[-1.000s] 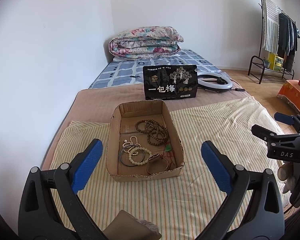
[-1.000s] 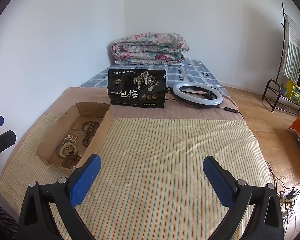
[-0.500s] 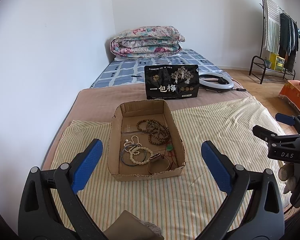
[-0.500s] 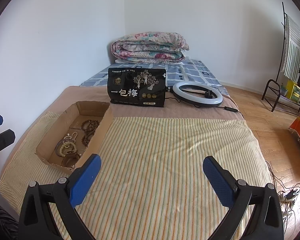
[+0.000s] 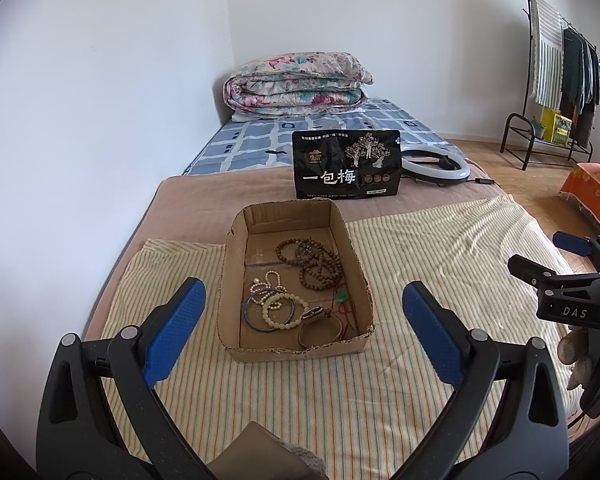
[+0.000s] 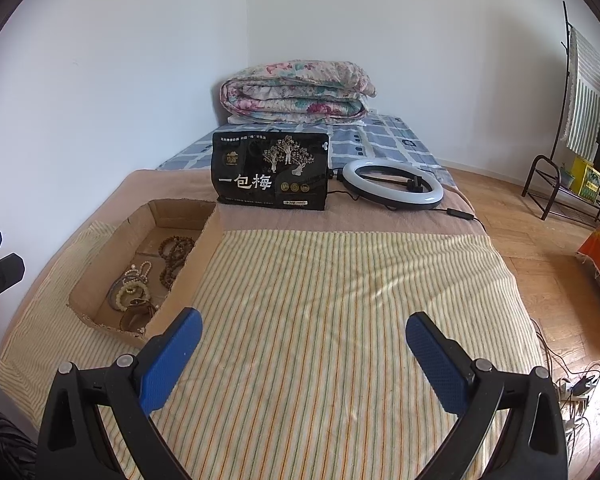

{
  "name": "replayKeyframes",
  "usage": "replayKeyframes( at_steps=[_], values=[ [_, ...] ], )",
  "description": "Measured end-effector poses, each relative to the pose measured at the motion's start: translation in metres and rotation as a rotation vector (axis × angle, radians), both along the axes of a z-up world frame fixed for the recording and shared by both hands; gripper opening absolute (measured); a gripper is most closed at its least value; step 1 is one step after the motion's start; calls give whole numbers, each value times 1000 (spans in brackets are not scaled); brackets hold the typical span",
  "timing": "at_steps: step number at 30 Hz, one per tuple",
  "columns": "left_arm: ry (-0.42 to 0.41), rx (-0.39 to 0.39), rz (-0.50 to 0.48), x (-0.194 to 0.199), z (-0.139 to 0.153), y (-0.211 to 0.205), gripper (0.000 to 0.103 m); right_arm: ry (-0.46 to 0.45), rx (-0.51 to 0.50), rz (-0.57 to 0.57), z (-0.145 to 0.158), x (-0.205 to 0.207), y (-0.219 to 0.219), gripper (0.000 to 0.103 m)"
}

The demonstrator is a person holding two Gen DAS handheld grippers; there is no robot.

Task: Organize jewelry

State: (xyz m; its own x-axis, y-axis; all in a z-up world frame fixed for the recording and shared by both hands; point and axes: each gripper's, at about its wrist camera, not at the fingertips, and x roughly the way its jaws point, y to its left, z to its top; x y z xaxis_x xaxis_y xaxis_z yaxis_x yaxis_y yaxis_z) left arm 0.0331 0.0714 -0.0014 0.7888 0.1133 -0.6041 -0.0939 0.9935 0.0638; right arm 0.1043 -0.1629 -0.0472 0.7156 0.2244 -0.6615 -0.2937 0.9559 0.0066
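Observation:
A shallow cardboard box (image 5: 352, 240) lies on a striped cloth (image 5: 340, 396) on the bed; it also shows in the right wrist view (image 6: 196, 264). Inside lie brown bead strings (image 5: 318, 266), a pale bead bracelet (image 5: 282, 312), a dark bangle (image 5: 256, 314), a small green pendant (image 5: 342, 295) and a brown band (image 5: 316, 326). My left gripper (image 5: 304, 324) is open and empty, held above the cloth just short of the box. My right gripper (image 6: 302, 354) is open and empty over bare cloth, to the right of the box.
A black snack bag (image 5: 346, 164) stands behind the box. A ring light (image 6: 392, 185) with its cable lies to its right. A folded floral quilt (image 5: 296, 84) sits at the head of the bed. A clothes rack (image 5: 560, 64) stands at far right.
Both views have shifted very slightly; the box sits a touch higher in the left wrist view. Both grippers stay open and empty.

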Motion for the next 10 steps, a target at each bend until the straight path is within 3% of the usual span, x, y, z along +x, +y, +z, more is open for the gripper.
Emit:
replayKeyframes(
  at_steps=[10],
  values=[
    [-13, 16, 17, -4, -2, 4, 100, 4, -3, -2, -1, 0, 0, 103]
  ],
)
